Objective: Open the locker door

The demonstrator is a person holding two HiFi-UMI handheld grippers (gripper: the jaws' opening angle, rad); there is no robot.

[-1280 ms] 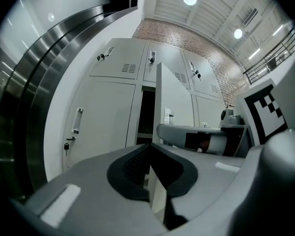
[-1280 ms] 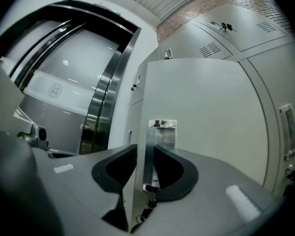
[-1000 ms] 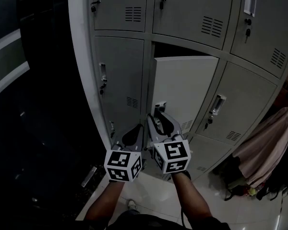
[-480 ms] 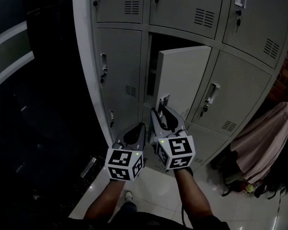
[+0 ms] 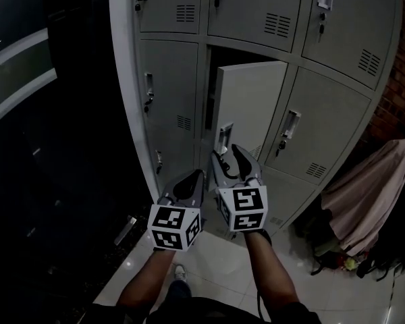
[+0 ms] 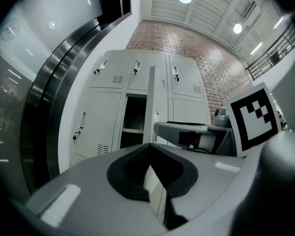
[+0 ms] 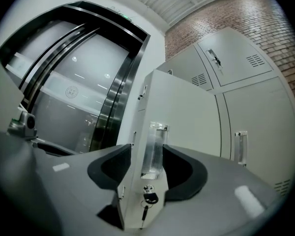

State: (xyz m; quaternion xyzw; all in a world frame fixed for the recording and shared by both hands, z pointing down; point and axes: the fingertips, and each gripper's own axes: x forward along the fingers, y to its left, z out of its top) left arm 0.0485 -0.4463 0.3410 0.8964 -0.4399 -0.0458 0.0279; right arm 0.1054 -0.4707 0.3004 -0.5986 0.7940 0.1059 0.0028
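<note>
Gripping the handle (image 7: 155, 149) at seven o'clock on the locker door (image 5: 250, 106), the right gripper (image 5: 229, 152) is holding it partly open, more swing likely needed; the left gripper (image 5: 194, 177) is idling closed, empty

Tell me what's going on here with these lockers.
A person stands facing a bank of grey lockers with a claw in each hand. The right claw looks closed on the handle at the edge of the middle locker door, which stands partly open with its dark inside showing. A key hangs in the lock below the handle. The left claw hangs beside the right one, jaws together, holding nothing.
</note>
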